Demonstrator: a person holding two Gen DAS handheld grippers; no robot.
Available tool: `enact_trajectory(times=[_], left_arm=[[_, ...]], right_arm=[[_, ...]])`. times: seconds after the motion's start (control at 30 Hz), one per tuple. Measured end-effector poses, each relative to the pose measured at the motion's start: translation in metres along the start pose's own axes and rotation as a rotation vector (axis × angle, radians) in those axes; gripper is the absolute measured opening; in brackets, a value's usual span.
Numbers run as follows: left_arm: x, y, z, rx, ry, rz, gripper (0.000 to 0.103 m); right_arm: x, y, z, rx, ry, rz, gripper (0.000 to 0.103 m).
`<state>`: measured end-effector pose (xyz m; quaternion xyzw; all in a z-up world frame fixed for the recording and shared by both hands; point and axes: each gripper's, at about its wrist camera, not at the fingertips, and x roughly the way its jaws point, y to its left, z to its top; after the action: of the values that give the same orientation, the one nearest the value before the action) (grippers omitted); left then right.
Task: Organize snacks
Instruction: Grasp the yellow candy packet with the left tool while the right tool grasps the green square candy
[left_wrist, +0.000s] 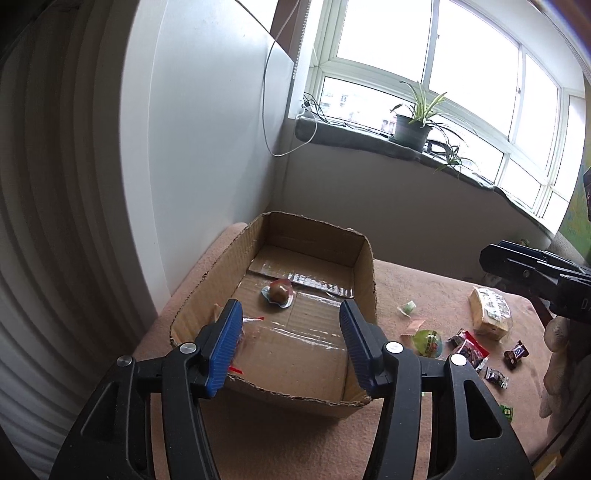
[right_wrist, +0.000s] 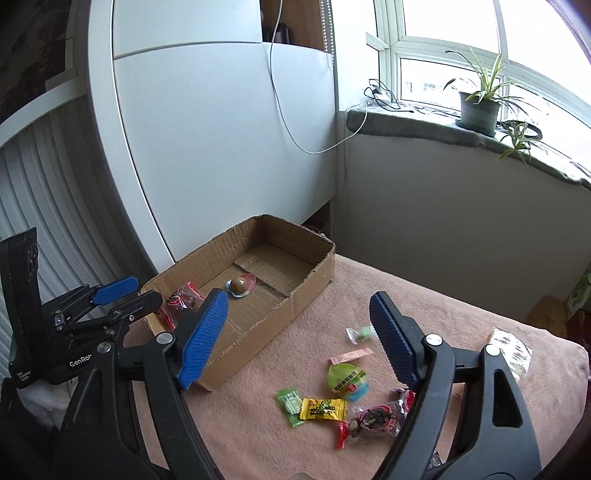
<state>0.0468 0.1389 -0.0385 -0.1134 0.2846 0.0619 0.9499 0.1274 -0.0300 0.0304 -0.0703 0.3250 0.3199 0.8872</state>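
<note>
An open cardboard box (left_wrist: 364, 266) (right_wrist: 314, 275) sits on a pink cloth. Inside lie a brown round snack in a clear cup (left_wrist: 277, 291) (right_wrist: 240, 285) and a red-wrapped snack (right_wrist: 183, 299), partly hidden behind my left finger in the left wrist view (left_wrist: 251, 319). My left gripper (left_wrist: 290, 345) is open and empty above the box's near end; it also shows in the right wrist view (right_wrist: 127, 293). My right gripper (right_wrist: 295, 339) is open and empty above loose snacks: a green round pack (right_wrist: 347, 376), a yellow candy (right_wrist: 323, 409), a green candy (right_wrist: 290, 402), a red pack (right_wrist: 373, 419).
A clear bag of biscuits (left_wrist: 491, 310) (right_wrist: 515, 350) lies at the cloth's right side. Small dark wrapped chocolates (left_wrist: 515, 353) lie near it. A white cabinet (right_wrist: 221, 129) stands behind the box. A potted plant (left_wrist: 412, 127) stands on the window sill.
</note>
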Motion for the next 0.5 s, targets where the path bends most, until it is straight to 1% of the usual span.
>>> enact_trajectory(times=[0.17, 0.27, 0.37, 0.5], left_arm=[[-0.007, -0.017, -0.006, 0.02, 0.006, -0.053, 0.054], [-0.01, -0.032, -0.009, 0.044, 0.014, -0.081, 0.054], [-0.01, -0.05, -0.013, 0.079, 0.025, -0.115, 0.054], [-0.004, -0.072, -0.019, 0.112, 0.054, -0.171, 0.054]], right_arm=[[-0.042, -0.025, -0.016, 0.058, -0.037, -0.023, 0.082], [-0.068, -0.041, -0.03, 0.087, -0.05, -0.053, 0.082], [-0.091, -0.061, -0.049, 0.123, -0.048, -0.092, 0.082], [-0.113, -0.086, -0.079, 0.168, -0.02, -0.158, 0.082]])
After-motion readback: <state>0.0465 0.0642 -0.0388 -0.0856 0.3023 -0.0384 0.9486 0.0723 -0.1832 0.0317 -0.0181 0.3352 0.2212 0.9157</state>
